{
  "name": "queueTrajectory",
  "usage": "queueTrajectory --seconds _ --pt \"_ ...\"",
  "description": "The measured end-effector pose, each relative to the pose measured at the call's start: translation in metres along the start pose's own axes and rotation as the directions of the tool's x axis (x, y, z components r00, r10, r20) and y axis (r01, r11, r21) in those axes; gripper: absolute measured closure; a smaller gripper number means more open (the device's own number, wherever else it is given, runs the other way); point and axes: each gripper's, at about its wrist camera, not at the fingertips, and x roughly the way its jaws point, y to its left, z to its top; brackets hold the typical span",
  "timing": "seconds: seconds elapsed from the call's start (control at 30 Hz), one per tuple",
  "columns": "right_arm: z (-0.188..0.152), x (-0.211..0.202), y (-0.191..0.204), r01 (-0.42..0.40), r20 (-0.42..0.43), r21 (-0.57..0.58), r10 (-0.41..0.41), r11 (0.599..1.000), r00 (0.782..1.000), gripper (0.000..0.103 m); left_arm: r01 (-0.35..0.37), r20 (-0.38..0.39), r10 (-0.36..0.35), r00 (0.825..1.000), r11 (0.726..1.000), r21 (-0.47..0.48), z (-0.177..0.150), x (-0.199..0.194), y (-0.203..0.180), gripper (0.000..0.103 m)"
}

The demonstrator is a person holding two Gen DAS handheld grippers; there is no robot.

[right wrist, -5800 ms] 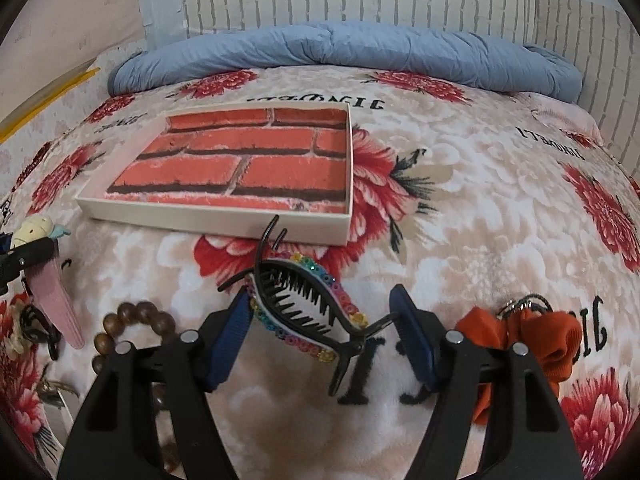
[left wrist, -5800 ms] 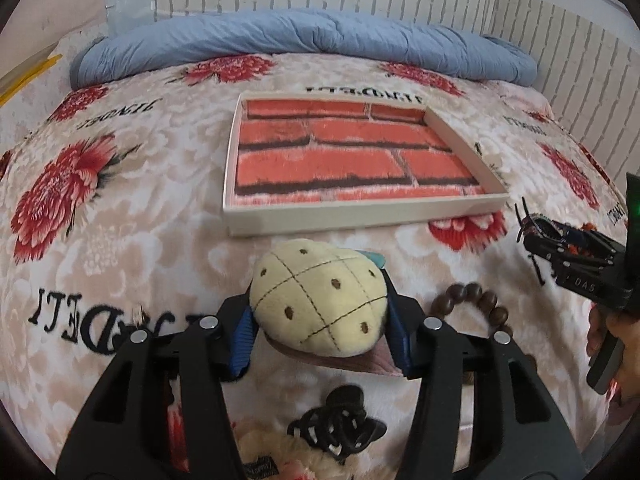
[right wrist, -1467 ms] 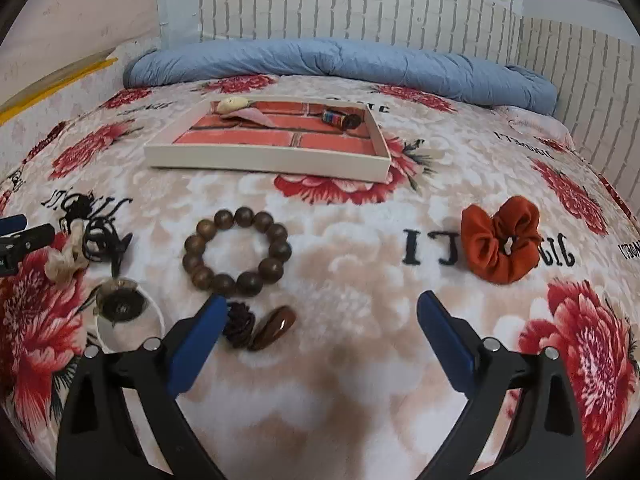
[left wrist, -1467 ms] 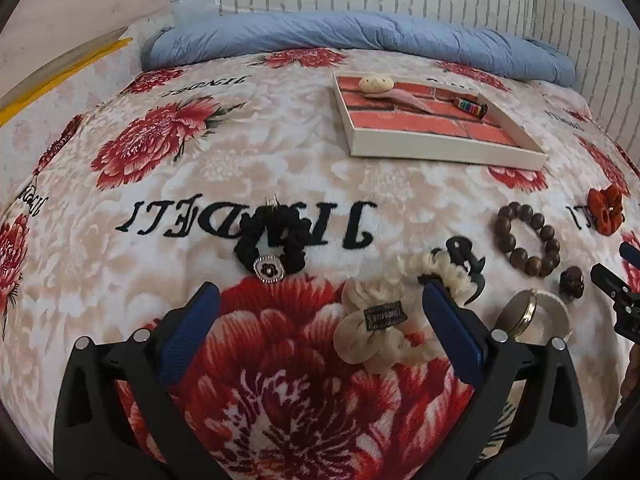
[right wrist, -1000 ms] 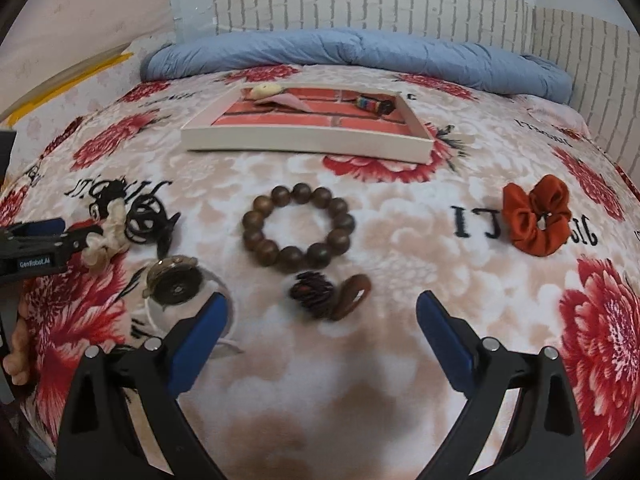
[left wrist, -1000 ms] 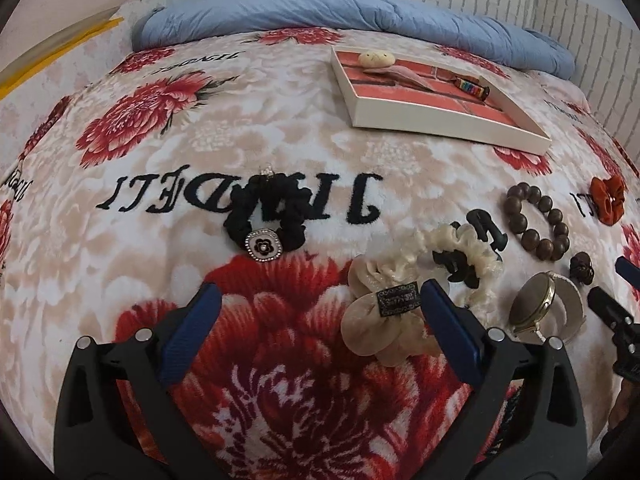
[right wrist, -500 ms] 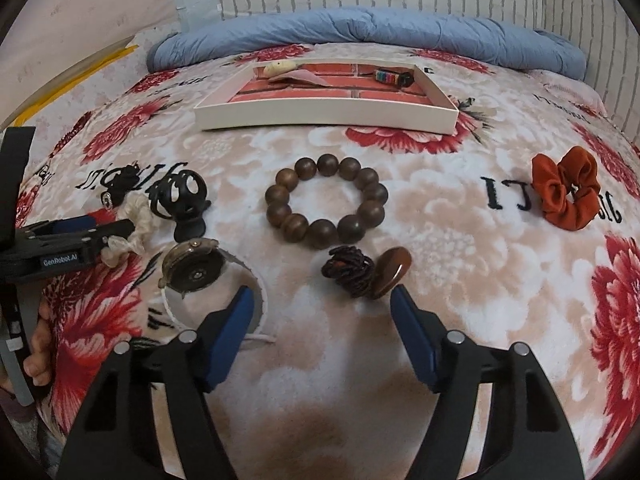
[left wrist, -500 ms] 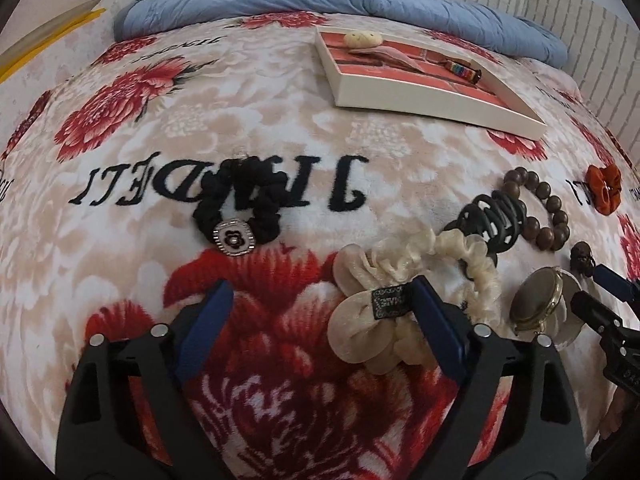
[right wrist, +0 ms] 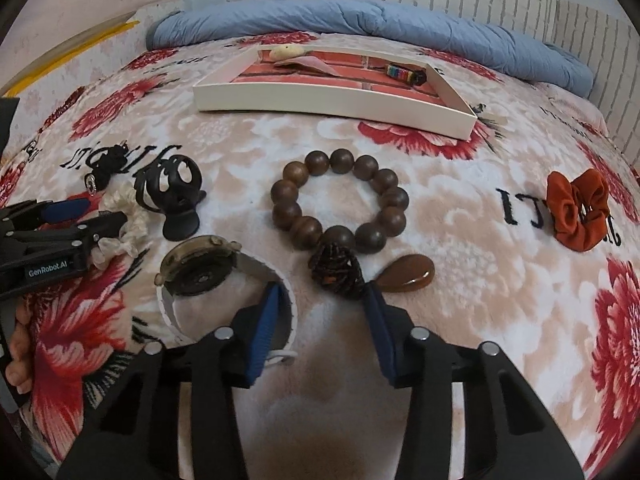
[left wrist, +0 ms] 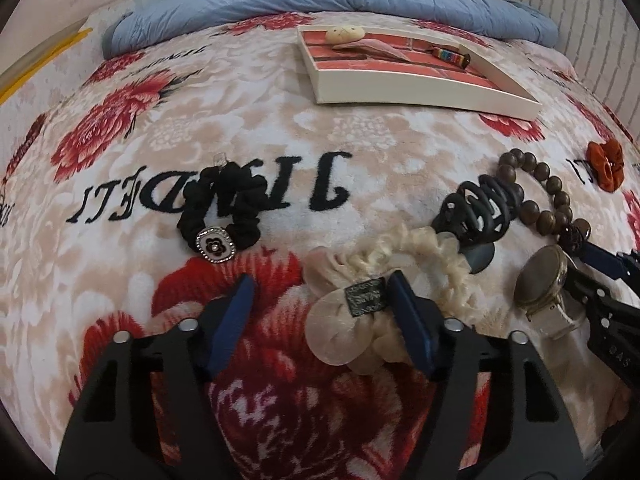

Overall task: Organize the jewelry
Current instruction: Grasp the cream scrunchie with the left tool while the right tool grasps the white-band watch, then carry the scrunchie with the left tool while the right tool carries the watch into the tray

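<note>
My left gripper [left wrist: 320, 292] is open low over the flowered blanket; its right finger touches the cream scrunchie [left wrist: 400, 264]. A black scrunchie with a brooch [left wrist: 224, 216] lies ahead to the left, a black claw clip [left wrist: 476, 208] to the right. My right gripper [right wrist: 320, 304] is open, half closed, just before the wooden bead bracelet [right wrist: 340, 200] with its dark knot and brown pendant [right wrist: 408, 276]. A watch [right wrist: 200, 268] lies left of it. The brick-pattern tray [right wrist: 332, 100] holds a plush clip and a rainbow clip.
An orange scrunchie [right wrist: 580, 208] lies at the right. A blue quilt [right wrist: 360, 20] is rolled along the white brick wall beyond the tray. The other gripper shows at the left edge of the right wrist view [right wrist: 52, 236].
Both grippers have dropped closer to the blanket and narrowed their jaws. The left has come onto the cream scrunchie, the right up to the bracelet's knot.
</note>
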Motion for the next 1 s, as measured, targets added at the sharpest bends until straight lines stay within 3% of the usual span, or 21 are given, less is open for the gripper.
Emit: queueTrajectory --seconds 0.1,0.27,0.33,0.57,1.0 --pt "0.001 0.002 -0.002 -0.015 -0.004 0.004 0.015 1.0 1.0 0.064 0.001 0.003 -0.001 1.0 1.0 0.005 0.0 0.0 -0.001 0.044" --pt "0.005 0.004 -0.002 -0.046 -0.011 0.018 0.046 0.999 0.999 0.065 0.011 0.006 -0.011 1.0 1.0 0.01 0.002 -0.001 -0.001 0.064" --pt "0.006 0.004 -0.002 -0.048 -0.014 0.016 0.049 0.999 0.999 0.066 0.011 0.007 -0.011 1.0 1.0 0.019 0.003 -0.001 -0.003 0.066" --pt "0.0 0.0 0.011 -0.048 -0.018 -0.039 0.048 0.998 0.999 0.091 0.013 0.006 -0.013 1.0 1.0 0.026 0.0 -0.004 -0.003 0.076" --pt "0.009 -0.015 -0.002 -0.097 0.036 -0.01 0.098 0.995 0.995 0.099 0.043 0.012 -0.043 0.999 0.999 -0.012 -0.001 -0.01 0.006 0.085"
